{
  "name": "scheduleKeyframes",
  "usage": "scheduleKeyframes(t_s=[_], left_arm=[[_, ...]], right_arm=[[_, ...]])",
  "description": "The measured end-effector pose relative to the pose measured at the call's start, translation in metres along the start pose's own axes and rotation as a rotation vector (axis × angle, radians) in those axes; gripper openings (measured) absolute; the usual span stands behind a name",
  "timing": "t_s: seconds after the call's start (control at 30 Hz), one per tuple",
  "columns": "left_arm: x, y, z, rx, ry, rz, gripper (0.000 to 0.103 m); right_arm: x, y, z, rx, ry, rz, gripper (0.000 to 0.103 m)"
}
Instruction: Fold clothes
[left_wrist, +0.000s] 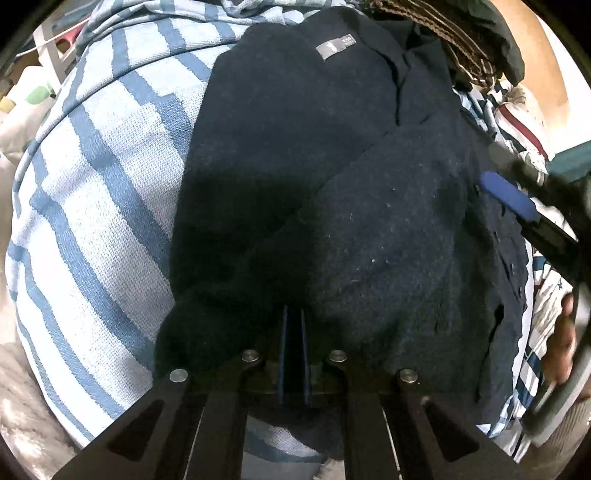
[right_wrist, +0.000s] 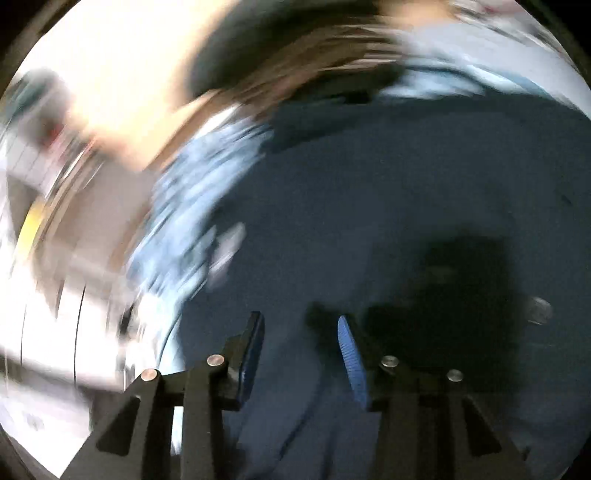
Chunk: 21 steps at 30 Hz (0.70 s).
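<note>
Navy sweater (left_wrist: 332, 192) lies on a blue-striped blanket (left_wrist: 92, 184), 1 side folded diagonally across its front, its hem pinched in the closed left gripper (left_wrist: 293, 332) as the right gripper (right_wrist: 301, 347) hovers open above, folding seemingly midway.

One navy garment (left_wrist: 332, 206), one striped blanket (left_wrist: 110, 206), two hand-held grippers.

Left gripper (left_wrist: 293, 317): black angular linkage arms, four round silver pins, thin blue-edged finger pads. Right gripper (right_wrist: 301, 325): same black frame and pins, ribbed blue pads (right_wrist: 351, 350).
</note>
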<state>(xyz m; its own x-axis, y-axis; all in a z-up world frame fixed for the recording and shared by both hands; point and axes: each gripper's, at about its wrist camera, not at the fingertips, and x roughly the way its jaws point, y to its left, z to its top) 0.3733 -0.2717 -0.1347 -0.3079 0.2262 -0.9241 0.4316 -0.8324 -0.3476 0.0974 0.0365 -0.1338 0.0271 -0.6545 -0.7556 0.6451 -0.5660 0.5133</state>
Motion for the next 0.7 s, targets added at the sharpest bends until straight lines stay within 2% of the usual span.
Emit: scheduleKeyframes(t_s=[0.07,0.17,0.23,0.3,0.37,0.5,0.57,0.7], left_arm=[[-0.012,0.004,-0.009,0.008,-0.008,-0.020,0.007],[-0.029,0.011,-0.023,0.021,-0.019,-0.050,0.007],[-0.041,0.015,-0.032,0.030,-0.027,-0.069,0.007],[-0.042,0.014,-0.048,0.091,-0.027,-0.064,0.007],[-0.026,0.018,-0.064,0.111,-0.006,-0.010,0.007],[-0.026,0.048,-0.074,-0.075,-0.022,-0.114,0.007],[-0.037,0.061,-0.079,-0.139,-0.040,-0.154,0.007],[-0.071,0.078,-0.071,-0.156,-0.126,-0.130,0.007]], right_arm=[[0.016,0.030,-0.012,-0.156,0.081,-0.004,0.039],[0.042,0.052,-0.037,-0.282,0.184,-0.048,0.036],[0.050,0.048,-0.052,-0.288,0.185,-0.133,0.036],[0.054,0.046,-0.064,-0.289,0.177,-0.198,0.036],[0.041,0.055,-0.070,-0.294,0.145,-0.180,0.039],[0.022,0.076,-0.083,-0.323,0.118,-0.071,0.041],[0.023,0.086,-0.094,-0.362,0.137,-0.057,0.040],[0.035,0.088,-0.120,-0.433,0.246,-0.098,0.041]])
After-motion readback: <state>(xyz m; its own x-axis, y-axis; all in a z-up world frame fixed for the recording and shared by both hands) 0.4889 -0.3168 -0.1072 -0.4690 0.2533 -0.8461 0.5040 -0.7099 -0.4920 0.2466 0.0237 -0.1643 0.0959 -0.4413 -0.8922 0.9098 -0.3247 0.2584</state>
